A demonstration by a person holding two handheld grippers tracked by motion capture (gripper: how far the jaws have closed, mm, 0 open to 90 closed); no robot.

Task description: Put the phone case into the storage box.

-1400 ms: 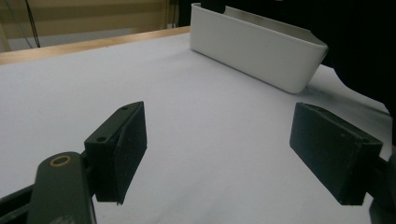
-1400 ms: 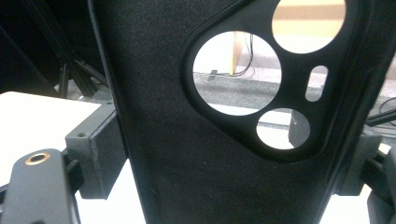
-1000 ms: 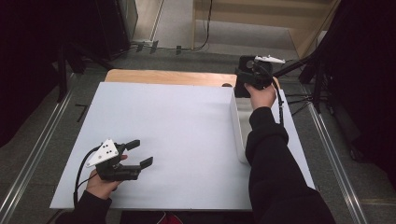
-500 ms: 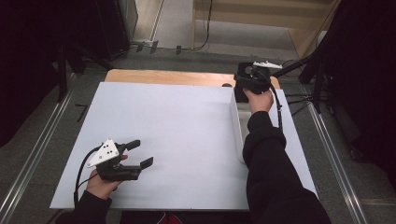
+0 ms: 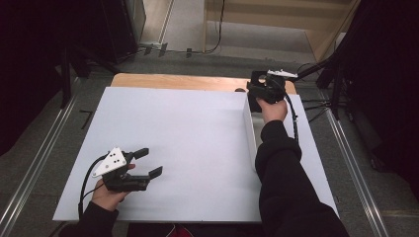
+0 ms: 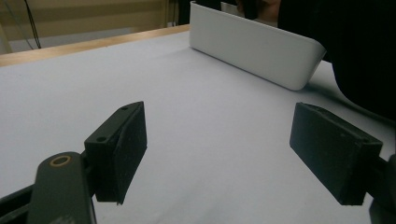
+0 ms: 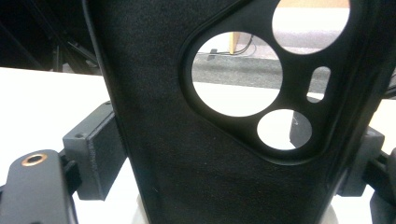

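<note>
A black phone case point(image 7: 177, 154) with round camera cutouts stands upright between the jaws of my right gripper point(image 7: 229, 158), and both pads press on its sides. In the high view that right gripper point(image 5: 262, 89) holds the case point(image 5: 257, 79) above the far end of a long white bin point(image 5: 249, 128) at the right of the table. My left gripper point(image 5: 152, 161) rests low near the front left of the white table top point(image 5: 188, 128). Its jaws stand wide apart with nothing between them, as the left gripper view shows point(image 6: 233, 154).
The white bin point(image 6: 252, 46) lies lengthwise along the right side, and a dark sleeve point(image 5: 281, 168) runs beside it. A wooden strip point(image 5: 173, 81) edges the table's far side. Metal rails and dark stands border the table on both sides.
My right gripper has shifted slightly toward the near side with the case still in it. The left gripper has stayed where it was.
</note>
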